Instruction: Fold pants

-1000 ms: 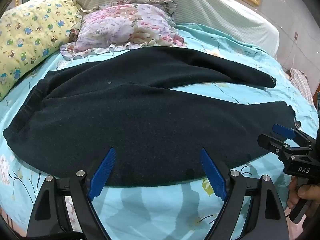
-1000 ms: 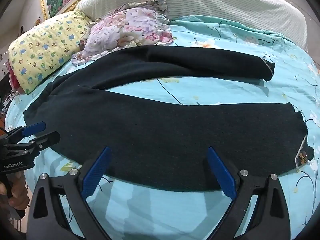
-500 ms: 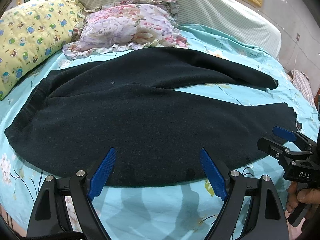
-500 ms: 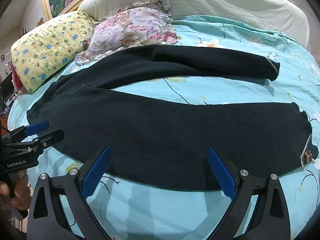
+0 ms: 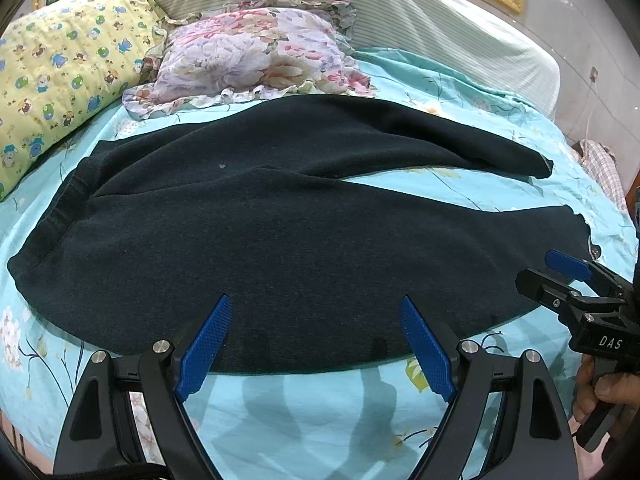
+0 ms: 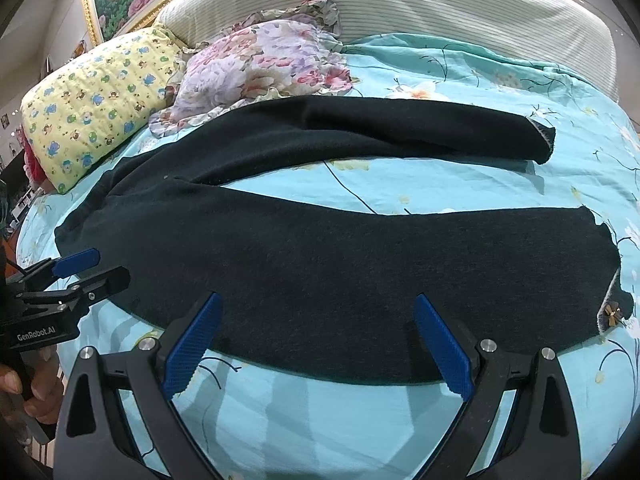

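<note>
Black pants [image 5: 280, 232] lie flat on the bed, waistband at the left, two legs spread to the right with a gap between them; they also show in the right wrist view [image 6: 340, 264]. My left gripper [image 5: 316, 340] is open and empty, hovering over the near edge of the near leg close to the seat. My right gripper [image 6: 316, 340] is open and empty over the near leg's near edge, closer to the cuff. Each gripper shows in the other's view: the right gripper [image 5: 560, 276] at the right, the left gripper [image 6: 88, 270] at the left.
The turquoise flowered sheet [image 5: 320, 420] covers the bed. A yellow cartoon pillow [image 5: 60, 76] and a floral pillow [image 5: 248, 52] lie behind the pants, before a striped headboard [image 5: 440, 28]. A small flower ornament [image 6: 612, 314] sits on the near cuff.
Both views have drifted slightly, the pants shifting a little right in frame. Both grippers stay open over the near leg's edge. The pants have not moved.
</note>
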Available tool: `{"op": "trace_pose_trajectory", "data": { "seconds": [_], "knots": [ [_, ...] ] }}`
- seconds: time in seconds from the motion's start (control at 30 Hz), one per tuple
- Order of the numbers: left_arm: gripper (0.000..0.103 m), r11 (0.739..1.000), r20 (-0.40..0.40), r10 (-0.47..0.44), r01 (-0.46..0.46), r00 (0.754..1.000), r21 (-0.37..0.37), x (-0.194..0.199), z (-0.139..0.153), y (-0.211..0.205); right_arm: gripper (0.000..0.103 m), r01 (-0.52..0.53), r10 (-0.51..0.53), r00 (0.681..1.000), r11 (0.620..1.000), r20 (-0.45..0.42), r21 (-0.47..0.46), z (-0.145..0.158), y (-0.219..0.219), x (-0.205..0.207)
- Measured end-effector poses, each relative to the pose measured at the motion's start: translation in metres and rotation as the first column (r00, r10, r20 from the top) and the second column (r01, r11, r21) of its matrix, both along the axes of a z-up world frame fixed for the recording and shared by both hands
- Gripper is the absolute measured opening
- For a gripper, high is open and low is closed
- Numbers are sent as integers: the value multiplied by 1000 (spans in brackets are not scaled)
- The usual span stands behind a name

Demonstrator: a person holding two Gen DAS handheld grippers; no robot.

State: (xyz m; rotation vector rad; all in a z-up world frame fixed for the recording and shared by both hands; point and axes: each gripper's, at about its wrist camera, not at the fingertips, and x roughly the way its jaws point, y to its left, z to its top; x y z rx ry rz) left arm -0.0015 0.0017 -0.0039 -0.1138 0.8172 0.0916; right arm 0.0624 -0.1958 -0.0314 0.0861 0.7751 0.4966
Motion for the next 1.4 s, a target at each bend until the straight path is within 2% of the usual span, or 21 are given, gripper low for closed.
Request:
{"op": "trace_pose_trajectory", "data": {
  "seconds": [1.4],
  "knots": [
    [87, 999, -1, -38, 38, 999, -15, 4, 5, 2, 97, 18, -18, 1000, 1000, -12, 21, 6, -6, 2]
  ]
}}
